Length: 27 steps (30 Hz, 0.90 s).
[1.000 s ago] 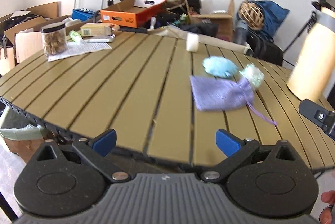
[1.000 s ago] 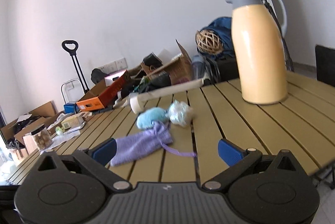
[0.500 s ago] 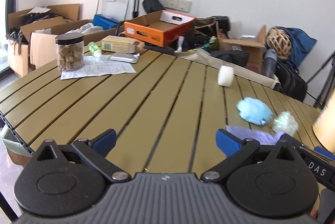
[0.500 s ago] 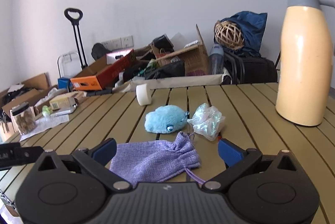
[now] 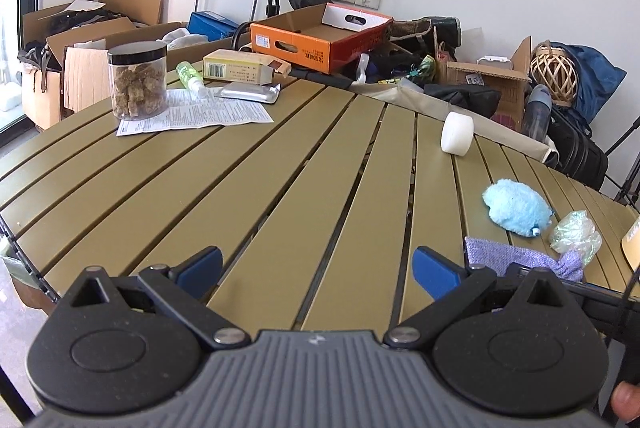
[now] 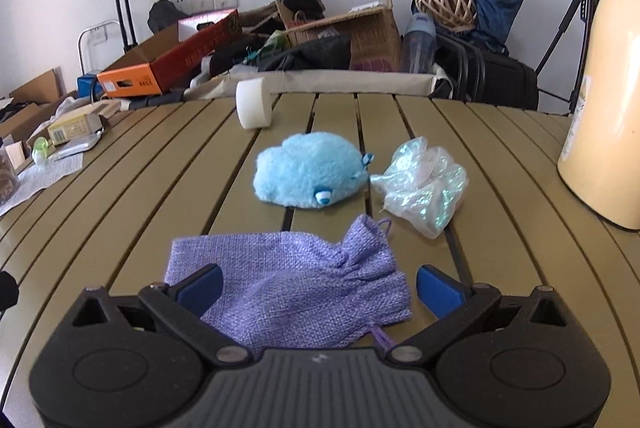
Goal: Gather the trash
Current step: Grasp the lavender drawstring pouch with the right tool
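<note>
Right hand-held gripper (image 6: 318, 286) spread wide over woven lilac pouch (image 6: 296, 280), fluffy blue toy (image 6: 310, 175), crinkled iridescent wrapper (image 6: 422, 184), left hand-held gripper (image 5: 318, 268) wide, empty

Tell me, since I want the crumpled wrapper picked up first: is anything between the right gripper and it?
Partly. The purple drawstring pouch lies right under the open right gripper, with the crumpled plastic wrapper beyond it, further right. The blue plush toy sits close beside the wrapper's left edge. Approaching from the right side looks clear.

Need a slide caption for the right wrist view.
Open right gripper over purple pouch, crumpled wrapper beyond.
</note>
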Tool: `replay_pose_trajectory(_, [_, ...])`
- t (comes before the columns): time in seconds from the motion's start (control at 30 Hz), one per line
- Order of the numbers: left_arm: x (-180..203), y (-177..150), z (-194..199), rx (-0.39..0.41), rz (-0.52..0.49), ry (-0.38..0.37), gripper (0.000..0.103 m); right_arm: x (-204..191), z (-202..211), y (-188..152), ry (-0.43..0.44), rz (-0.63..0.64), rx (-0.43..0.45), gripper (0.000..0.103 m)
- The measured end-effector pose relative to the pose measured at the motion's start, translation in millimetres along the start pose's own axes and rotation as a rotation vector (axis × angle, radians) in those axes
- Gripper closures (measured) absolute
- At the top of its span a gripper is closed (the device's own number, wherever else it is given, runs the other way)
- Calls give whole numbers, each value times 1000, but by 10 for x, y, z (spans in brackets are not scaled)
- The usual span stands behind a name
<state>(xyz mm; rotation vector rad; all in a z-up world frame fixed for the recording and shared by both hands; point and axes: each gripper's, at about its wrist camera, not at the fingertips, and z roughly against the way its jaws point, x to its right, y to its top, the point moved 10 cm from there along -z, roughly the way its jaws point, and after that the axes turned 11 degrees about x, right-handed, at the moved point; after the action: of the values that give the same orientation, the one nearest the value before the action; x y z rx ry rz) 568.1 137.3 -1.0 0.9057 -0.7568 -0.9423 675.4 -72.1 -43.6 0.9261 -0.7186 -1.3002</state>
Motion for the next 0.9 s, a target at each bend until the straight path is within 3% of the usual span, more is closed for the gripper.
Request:
replay_pose_trajectory(0.4, [-36,-40,2,-8,3,3,0,-119,9,-27,11,84,5,10])
replay_pose_trajectory(0.6, [-46,-38,7,-9,5,1,0,-120,53,-17,7,96,30,24])
replay_pose_trajectory(0.67, [-44,-35,13,-10,5,1,0,-110,80,-16,-3,99,43,33])
replay_pose_trajectory(0.9, [-42,-34,14,-9,7,0,0,-139,144,-21,0,131,65,46])
